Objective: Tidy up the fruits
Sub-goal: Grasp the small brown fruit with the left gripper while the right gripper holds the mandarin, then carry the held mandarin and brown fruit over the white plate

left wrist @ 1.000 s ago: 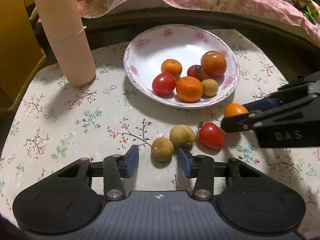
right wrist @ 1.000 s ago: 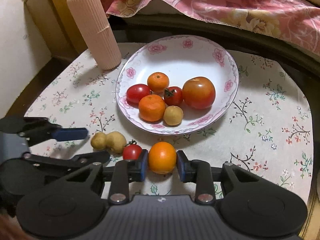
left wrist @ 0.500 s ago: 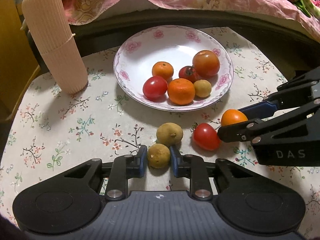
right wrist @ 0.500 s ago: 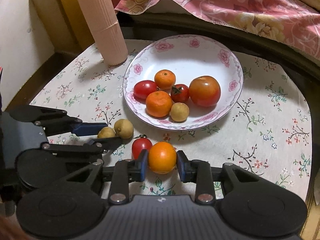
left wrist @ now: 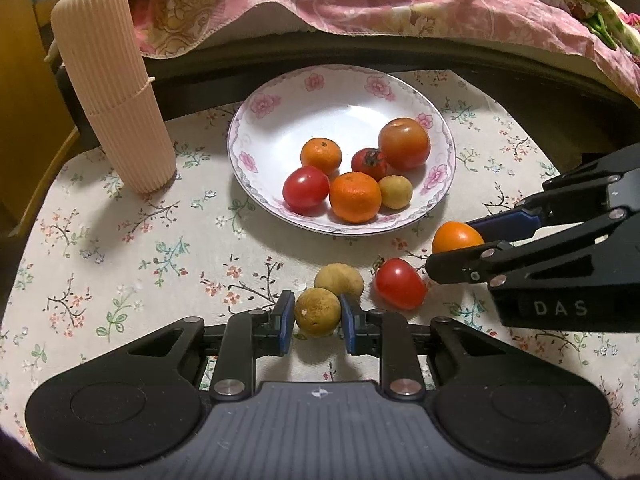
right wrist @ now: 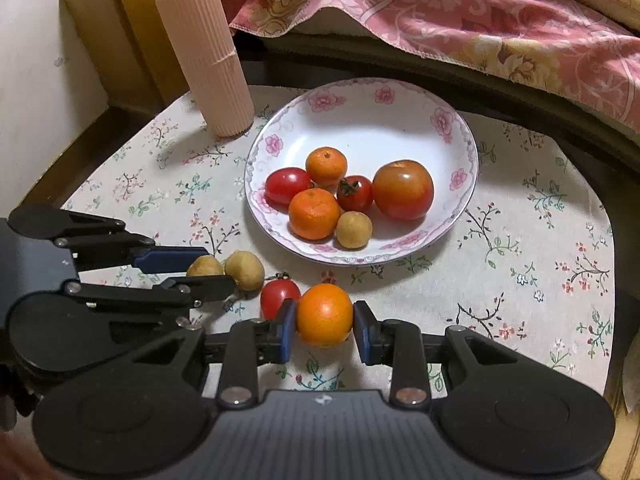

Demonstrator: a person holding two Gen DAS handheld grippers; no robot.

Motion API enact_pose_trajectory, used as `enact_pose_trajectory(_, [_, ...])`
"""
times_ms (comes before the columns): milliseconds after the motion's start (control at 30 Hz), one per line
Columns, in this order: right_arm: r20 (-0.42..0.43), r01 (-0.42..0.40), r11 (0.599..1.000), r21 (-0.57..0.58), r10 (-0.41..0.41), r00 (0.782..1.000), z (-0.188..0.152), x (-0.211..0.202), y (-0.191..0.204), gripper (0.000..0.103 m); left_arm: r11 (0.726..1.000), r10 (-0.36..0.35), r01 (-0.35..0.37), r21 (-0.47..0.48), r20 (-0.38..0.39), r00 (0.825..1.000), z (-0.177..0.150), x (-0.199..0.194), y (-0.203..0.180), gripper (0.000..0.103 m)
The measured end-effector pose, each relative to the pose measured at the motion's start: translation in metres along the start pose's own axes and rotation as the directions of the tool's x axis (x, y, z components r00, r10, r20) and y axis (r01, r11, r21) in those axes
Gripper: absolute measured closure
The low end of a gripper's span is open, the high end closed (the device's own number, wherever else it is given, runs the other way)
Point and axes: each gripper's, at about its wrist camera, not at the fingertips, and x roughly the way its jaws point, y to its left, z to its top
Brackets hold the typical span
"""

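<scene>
Floral cloth (left wrist: 120, 240) carries a ribbed pink cylinder (left wrist: 114, 88) standing upright at far left and a flowered plate (left wrist: 280, 120) holding two oranges, two small tomatoes, one large tomato (left wrist: 404, 143) and one longan. Left gripper (left wrist: 316, 318) has its blue pads closed against a brown longan (left wrist: 317, 312), a second longan (left wrist: 339, 278) touching it just behind; right gripper (right wrist: 325, 320) is clamped on an orange (right wrist: 325, 314). A loose tomato (left wrist: 400, 283) lies on the cloth between the two grippers, near the plate's front rim.
</scene>
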Motion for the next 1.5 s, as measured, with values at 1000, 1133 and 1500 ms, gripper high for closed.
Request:
enact_pose_trajectory(1000, [0.068, -0.001, 0.999, 0.054, -0.003, 0.998, 0.023, -0.009, -0.01, 0.056, 0.999, -0.016, 0.018, -0.032, 0.066, 0.998, 0.021, -0.008, -0.002, 0.071])
enact_pose_trajectory(1133, [0.08, 0.002, 0.997, 0.081, -0.008, 0.997, 0.029, -0.008, -0.015, 0.056, 0.999, -0.011, 0.015, -0.042, 0.076, 0.997, 0.03, -0.006, 0.0, 0.071])
enact_pose_trajectory(1500, [0.092, 0.013, 0.993, 0.115, -0.024, 0.995, 0.043, 0.002, -0.026, 0.056, 0.999, -0.001, 0.005, -0.053, 0.074, 0.997, 0.041, 0.006, 0.002, 0.072])
